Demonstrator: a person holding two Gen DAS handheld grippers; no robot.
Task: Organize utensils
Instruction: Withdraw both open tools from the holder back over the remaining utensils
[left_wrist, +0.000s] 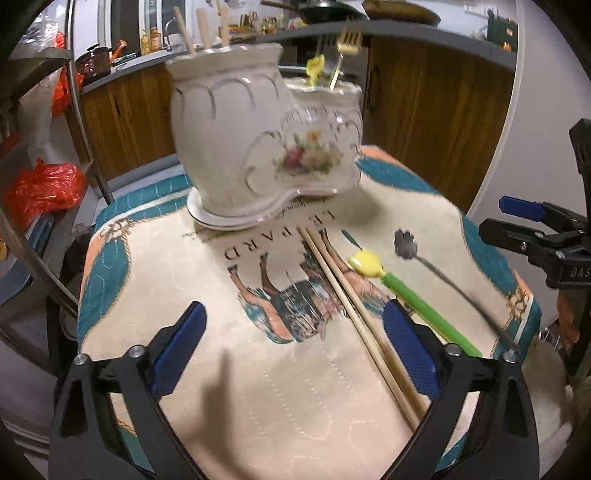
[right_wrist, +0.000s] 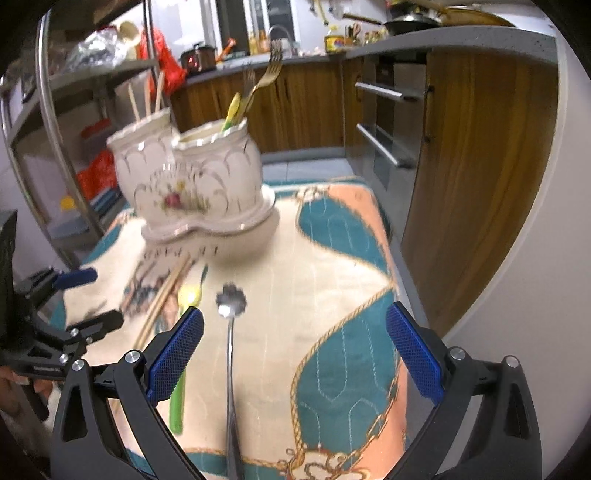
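Both your left claw (left_wrist: 295, 354) and right claw (right_wrist: 295, 354) stand apart, holding nothing. Chopsticks (left_wrist: 354, 314), green-handled spoon (left_wrist: 406, 291) and metal spoon (right_wrist: 231, 332) lie before the ceramic utensil holder (left_wrist: 258, 147).

A patterned cloth (left_wrist: 258, 406) in cream, teal and peach, printed with lettering and figures, covers the worktop. At its far end a white ceramic double holder (left_wrist: 266, 147) with a floral motif stands on its own matching base. Nearer, 2 wooden chopsticks (left_wrist: 354, 306) lie side by side on the cloth; just beside them lies a green-handled spoon with a yellow bowl (left_wrist: 406, 291), then a metal flower-headed spoon (right_wrist: 231, 332).
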